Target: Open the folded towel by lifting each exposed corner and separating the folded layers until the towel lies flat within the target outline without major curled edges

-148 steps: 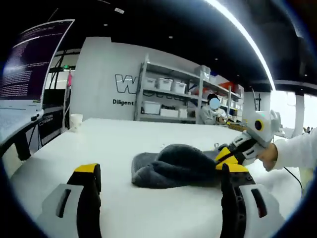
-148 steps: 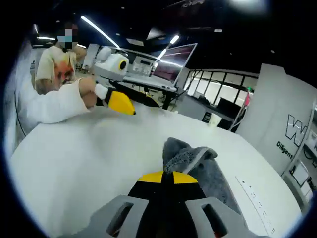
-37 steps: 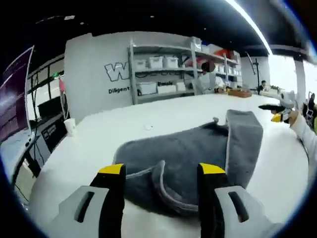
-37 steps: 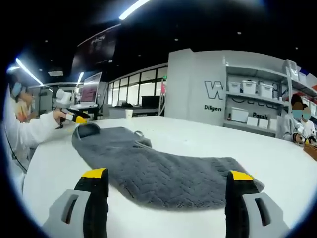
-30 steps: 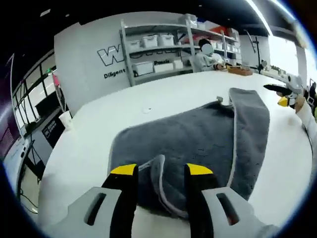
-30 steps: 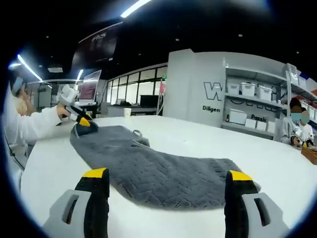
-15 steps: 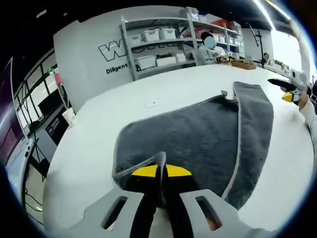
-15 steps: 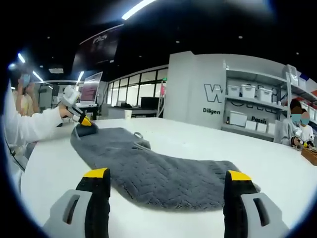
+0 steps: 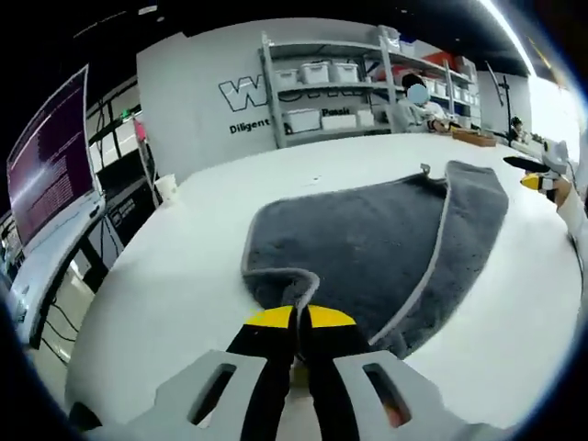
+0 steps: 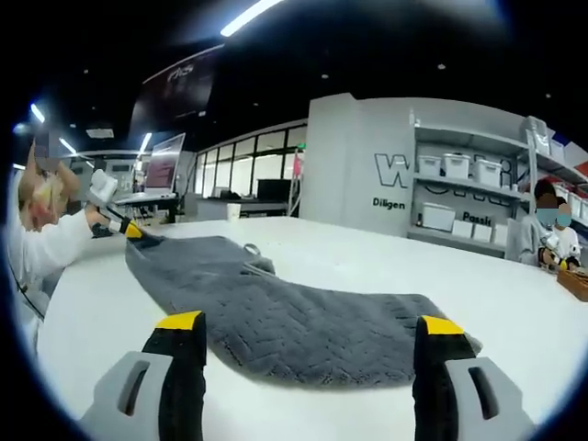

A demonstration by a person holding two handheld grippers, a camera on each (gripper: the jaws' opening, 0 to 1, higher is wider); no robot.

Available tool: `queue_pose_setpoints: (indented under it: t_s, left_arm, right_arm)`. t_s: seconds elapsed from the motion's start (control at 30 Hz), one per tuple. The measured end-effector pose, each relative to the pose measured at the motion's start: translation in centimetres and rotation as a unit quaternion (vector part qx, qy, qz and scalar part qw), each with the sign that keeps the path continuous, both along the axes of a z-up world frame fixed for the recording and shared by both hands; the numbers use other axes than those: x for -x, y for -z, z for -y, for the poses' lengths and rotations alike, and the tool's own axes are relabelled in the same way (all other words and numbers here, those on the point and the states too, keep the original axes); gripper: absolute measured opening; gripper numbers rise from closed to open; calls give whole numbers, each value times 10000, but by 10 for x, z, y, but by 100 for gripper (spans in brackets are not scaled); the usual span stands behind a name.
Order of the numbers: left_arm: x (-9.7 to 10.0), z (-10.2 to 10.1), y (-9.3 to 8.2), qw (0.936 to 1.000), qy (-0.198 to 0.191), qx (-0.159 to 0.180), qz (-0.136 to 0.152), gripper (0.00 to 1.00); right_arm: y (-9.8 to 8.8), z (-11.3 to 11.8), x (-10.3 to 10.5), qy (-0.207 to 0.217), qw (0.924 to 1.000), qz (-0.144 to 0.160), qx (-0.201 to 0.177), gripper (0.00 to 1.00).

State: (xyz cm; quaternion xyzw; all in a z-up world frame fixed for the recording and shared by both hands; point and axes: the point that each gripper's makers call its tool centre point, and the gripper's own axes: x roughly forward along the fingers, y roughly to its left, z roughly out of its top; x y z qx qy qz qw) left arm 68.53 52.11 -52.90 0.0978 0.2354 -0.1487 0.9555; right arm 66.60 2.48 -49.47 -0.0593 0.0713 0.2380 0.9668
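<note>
While the white table (image 9: 165, 276) spreads wide under everything, the grey towel (image 9: 386, 230) lies across its middle, mostly opened out, one long strip along its right side in the left gripper view folded over with a pale edge trim showing. In the right gripper view the same towel (image 10: 303, 331) runs as a long band from far left to near right, herringbone texture visible, a small bump of cloth partway along. Back wall carries grey shelving (image 9: 367, 83) with white bins, large lettering beside it; a monitor (image 9: 46, 165) with purple text sits at left. White cup (image 9: 166, 187) stands on the table's far edge, well apart from the towel. Left gripper (image 9: 295, 318) has its yellow-tipped jaws pressed together, clamped on the towel's near corner, the trimmed edge curling up just above the tips. Right gripper (image 10: 300, 323) hangs low over the table with jaws wide apart, nothing between them, towel's near edge just beyond the tips. Seated person at the shelves, small.
</note>
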Motion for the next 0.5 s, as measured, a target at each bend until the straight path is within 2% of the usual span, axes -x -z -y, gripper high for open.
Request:
queue_pose_setpoints:
  t_s: [0.2,0.5]
  left_arm:
    - [16,-18,14,9996,-213,131,-137,3]
    - [27,-23,26,9988,-306,273,-254,6]
  right_arm:
    - [2,0,0,-2,10000,-27,-2,93]
    - [6,3,-2,6,10000,-95,-1,91]
